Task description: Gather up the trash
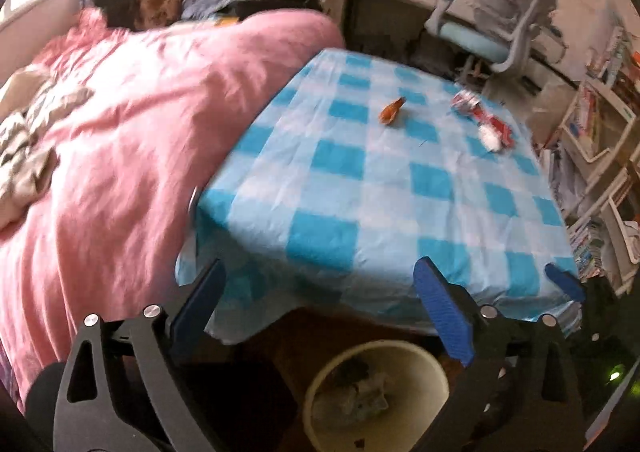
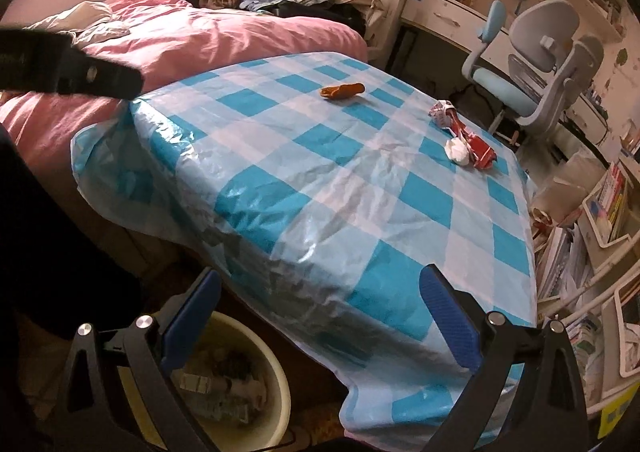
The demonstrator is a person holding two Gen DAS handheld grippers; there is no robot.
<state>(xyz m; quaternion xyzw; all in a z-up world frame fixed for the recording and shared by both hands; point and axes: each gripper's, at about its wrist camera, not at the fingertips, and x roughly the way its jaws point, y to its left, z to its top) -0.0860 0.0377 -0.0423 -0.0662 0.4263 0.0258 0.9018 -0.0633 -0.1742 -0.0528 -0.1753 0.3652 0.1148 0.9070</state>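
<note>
Both the left gripper (image 1: 320,288) and right gripper (image 2: 320,292) hang spread and empty above the round cream bin (image 1: 434,364), while the orange wrapper (image 1: 393,110) and crumpled red packet (image 1: 486,120) lie well ahead, where a careless reach could drag the slippery blue-checked plastic tablecloth (image 1: 360,192).

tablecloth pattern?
Blue-and-white check tablecloth; clearest in the right wrist view.

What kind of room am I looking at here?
Most likely a child's bedroom: a bed under a rumpled pink duvet, a pale blue and grey desk chair, and crowded white bookshelves.
</note>
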